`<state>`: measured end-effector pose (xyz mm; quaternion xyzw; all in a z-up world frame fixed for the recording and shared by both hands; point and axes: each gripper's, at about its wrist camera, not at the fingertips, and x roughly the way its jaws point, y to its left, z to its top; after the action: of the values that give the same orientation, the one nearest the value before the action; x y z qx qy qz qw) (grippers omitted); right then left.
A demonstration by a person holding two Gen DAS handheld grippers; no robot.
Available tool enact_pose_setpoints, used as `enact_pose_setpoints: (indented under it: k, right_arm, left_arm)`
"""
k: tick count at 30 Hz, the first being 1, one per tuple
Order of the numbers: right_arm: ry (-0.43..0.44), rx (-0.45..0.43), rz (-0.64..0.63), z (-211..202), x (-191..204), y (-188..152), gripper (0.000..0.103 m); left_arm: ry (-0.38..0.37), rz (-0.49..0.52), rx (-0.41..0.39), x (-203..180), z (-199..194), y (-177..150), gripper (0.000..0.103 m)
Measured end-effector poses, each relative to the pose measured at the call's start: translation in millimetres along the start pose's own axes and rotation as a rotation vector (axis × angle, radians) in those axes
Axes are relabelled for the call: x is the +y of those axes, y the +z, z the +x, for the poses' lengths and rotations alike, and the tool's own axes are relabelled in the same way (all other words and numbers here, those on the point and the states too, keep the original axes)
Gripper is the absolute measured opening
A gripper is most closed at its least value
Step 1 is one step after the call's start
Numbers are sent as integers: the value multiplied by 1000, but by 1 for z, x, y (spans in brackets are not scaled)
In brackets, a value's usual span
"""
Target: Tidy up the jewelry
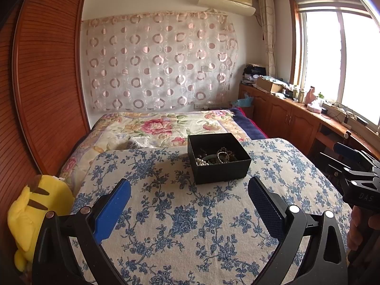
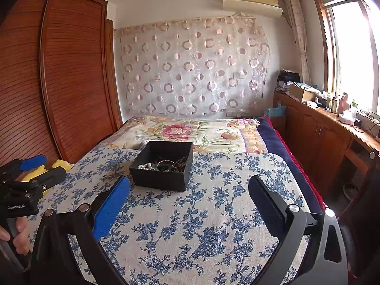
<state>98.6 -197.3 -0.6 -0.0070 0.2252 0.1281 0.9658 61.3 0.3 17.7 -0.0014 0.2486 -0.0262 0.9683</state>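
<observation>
Left wrist view first, largest to smallest: bed (image 1: 166, 125) behind the black box (image 1: 218, 163), floral worktop (image 1: 190, 225) under it, both soft-looking, so likely to give or rock under a downward push. Black box toward the far edge of the worktop, open-topped, light by the look of it; apt to slide or tip toward the bed if nudged on one wall. Left gripper (image 1: 189, 191) just short of the box, spread wide, holding nothing; right gripper (image 2: 189, 187) likewise short of the box, to its right, wide apart and empty. Jewelry (image 1: 217, 158) heaped inside the box, pearls (image 2: 145, 166) tangled with darker bangles; probable snagging, several strands lifting together, or beads slipping from the pads.
</observation>
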Motion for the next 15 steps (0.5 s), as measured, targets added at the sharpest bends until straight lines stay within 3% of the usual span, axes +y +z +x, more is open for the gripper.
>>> enact_pose_setpoints:
  k: [15]
  right_arm:
    - [1, -10, 2, -4, 0, 4, 100]
  left_arm:
    - [-11, -2, -16, -1, -7, 2, 95]
